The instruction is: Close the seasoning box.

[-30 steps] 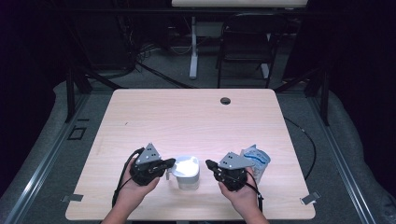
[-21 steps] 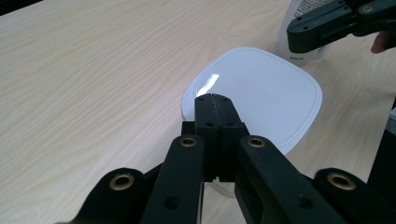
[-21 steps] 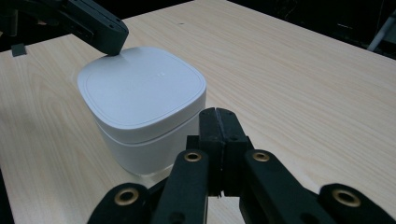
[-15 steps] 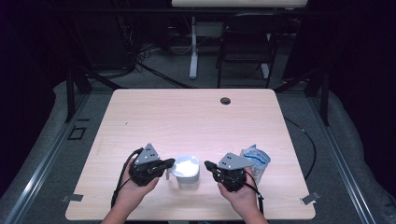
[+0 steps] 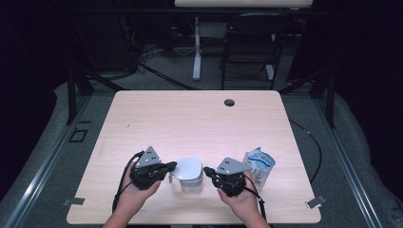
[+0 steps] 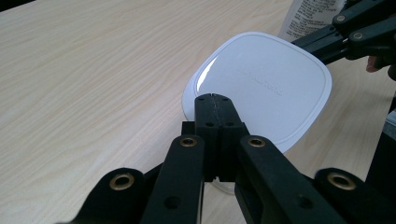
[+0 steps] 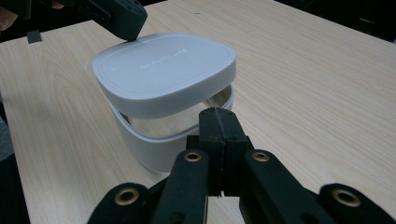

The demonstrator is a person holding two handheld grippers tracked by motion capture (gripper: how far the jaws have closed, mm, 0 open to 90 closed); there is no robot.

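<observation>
Lid [image 5: 189,168] unmoved; pouch [image 5: 259,165] beside

A pale wooden tabletop [image 5: 199,118] with a round cable hole [image 5: 229,102] stands on grey carpet [image 5: 347,156] in a dim room, a dark chair [image 5: 249,45] and a white table leg [image 5: 196,52] behind it, black curtains at the sides.

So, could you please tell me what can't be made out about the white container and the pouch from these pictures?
- Container inside: in the right gripper view the tilted lid covers it; through the gap, no contents can be told.
- Lid lettering: too faint to read in the left gripper view.
- Container body: in the high view, mostly under the lid.
- Pouch: print too small in the high view; in the left gripper view, cut off by the top edge.
</observation>
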